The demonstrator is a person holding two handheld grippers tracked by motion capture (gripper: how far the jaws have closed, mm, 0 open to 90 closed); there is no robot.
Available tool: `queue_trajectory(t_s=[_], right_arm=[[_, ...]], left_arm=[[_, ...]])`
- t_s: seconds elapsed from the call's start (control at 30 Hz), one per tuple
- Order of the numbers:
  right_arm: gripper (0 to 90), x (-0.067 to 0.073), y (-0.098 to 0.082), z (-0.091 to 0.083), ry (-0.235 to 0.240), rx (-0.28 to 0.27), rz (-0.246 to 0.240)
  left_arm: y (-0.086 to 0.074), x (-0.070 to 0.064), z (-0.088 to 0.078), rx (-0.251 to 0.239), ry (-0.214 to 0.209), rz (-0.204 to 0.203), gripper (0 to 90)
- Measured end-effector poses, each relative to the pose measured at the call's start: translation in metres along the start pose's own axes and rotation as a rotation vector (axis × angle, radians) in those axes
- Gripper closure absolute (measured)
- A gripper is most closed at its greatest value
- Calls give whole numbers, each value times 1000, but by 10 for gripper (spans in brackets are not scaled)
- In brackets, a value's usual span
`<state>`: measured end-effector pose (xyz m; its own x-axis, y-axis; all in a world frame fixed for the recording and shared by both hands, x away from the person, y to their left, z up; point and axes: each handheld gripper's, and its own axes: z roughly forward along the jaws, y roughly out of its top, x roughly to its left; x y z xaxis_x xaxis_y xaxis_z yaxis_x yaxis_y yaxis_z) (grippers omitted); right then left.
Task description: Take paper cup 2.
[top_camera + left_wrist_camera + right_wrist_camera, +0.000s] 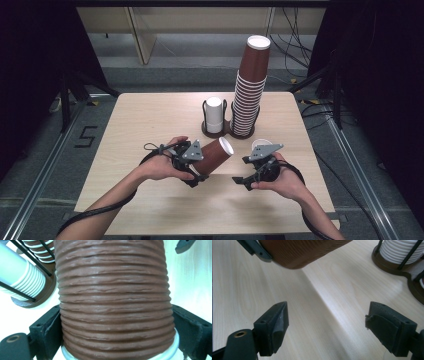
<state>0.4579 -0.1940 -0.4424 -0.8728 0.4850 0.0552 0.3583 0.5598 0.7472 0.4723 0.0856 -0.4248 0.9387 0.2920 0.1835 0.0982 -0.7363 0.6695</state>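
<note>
High view shows your left gripper (200, 167) clamped on a brown cup (216, 154) held sideways above the table (135, 120), your right gripper (245, 181) empty and open, so next probably grip its rim.

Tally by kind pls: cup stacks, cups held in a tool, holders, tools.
Cup stacks: 2 (brown stack, white stack)
Cups held in a tool: 1 (brown cup, in the left tool)
Holders: 1 (holder)
Tools: 2 (right tool open, holding nothing)
Total: 6
</note>
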Motion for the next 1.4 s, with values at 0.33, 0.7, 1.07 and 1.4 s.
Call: queue_trajectory(t_s=[0.33,0.7,1.07,1.4], right_arm=[[201,-5,-1,-1,52,91,-63],[205,-3,7,-1,117,234,-148],[205,-2,13,1,137,304,-209],[205,2,20,3,153,309,-224]], left_arm=[[-2,-6,-3,42,-38,46,89],[7,-14,-4,139,-78,156,88],[13,-20,2,223,-126,204,89],[16,-23,8,279,-150,245,90]])
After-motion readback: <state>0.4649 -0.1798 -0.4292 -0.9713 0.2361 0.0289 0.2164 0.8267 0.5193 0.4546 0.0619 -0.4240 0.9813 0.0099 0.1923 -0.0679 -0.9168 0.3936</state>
